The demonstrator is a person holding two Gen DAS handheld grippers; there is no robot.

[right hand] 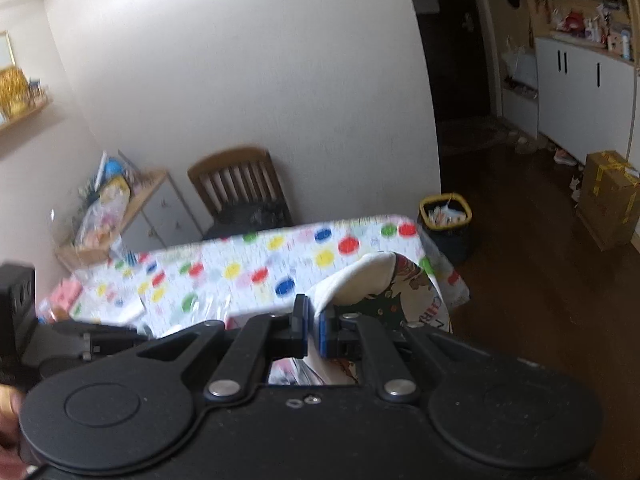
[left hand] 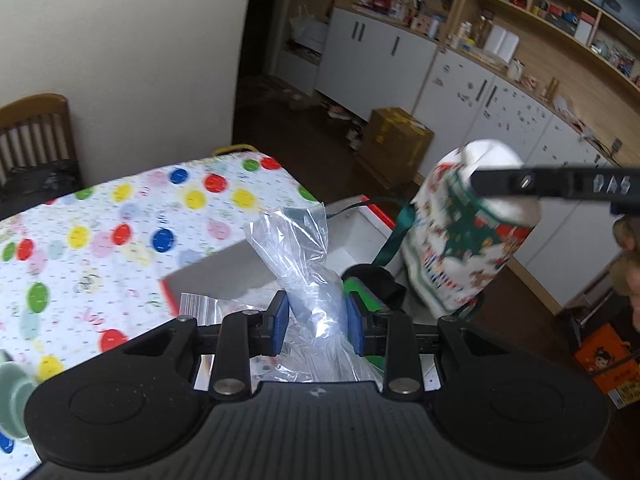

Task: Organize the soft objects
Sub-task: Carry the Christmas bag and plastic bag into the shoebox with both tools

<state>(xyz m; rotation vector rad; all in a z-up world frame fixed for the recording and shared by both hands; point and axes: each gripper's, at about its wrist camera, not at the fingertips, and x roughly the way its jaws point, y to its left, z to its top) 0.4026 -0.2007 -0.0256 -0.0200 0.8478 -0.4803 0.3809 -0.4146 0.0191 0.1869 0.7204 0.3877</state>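
Over the box (left hand: 224,268): both grippers carrying soft items.
Left gripper (left hand: 316,326) jaws pinching plastic bag (left hand: 308,280); right gripper (right hand: 314,330) jaws clamping stocking (right hand: 384,280) edge thinly, possibly slipping.

Cream plaster wall (right hand: 240,80), dark wooden floor (right hand: 540,280), slatted wooden chair (right hand: 236,184), white cabinets under cluttered wooden shelves (left hand: 520,20).

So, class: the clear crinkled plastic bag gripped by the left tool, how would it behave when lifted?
The clear crinkled plastic bag is probably floppy: its neck bunches between the left tool's pads. It looks light, thin film. It may slip, since the surface is glossy.
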